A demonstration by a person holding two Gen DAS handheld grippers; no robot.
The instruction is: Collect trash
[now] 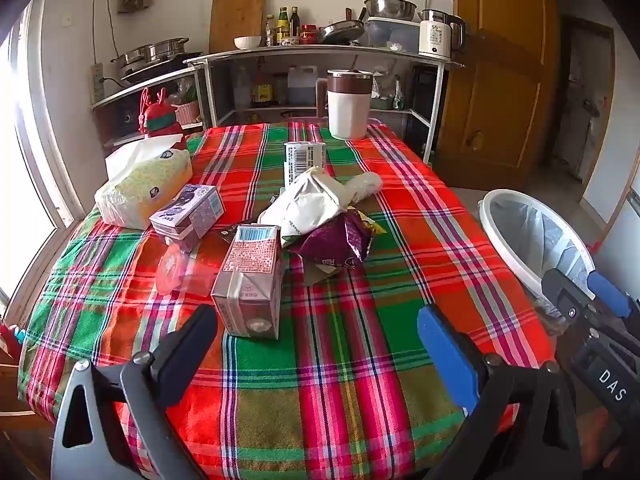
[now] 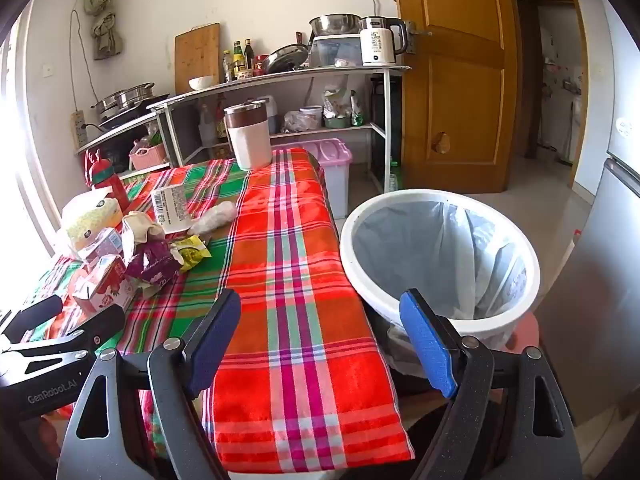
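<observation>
A pile of trash lies mid-table: a brown milk carton [image 1: 250, 280], a purple carton [image 1: 188, 214], a white crumpled bag [image 1: 308, 202], a purple wrapper [image 1: 340, 240], a barcode carton [image 1: 304, 160] and a clear plastic cup [image 1: 180, 270]. A white bin [image 2: 440, 256] with a liner stands right of the table. My left gripper [image 1: 320, 336] is open and empty, just short of the brown carton. My right gripper [image 2: 320, 336] is open and empty over the table's right edge, next to the bin. The pile also shows in the right wrist view [image 2: 152, 256].
A plaid cloth [image 1: 360, 320] covers the table. A tissue pack [image 1: 140, 184], a red bottle [image 1: 160, 120] and a white-and-brown jug [image 1: 348, 104] stand at the back. Shelves with cookware stand behind. A purple-lidded box [image 2: 332, 160], a wooden door [image 2: 452, 80] and a fridge [image 2: 600, 280] are at the right.
</observation>
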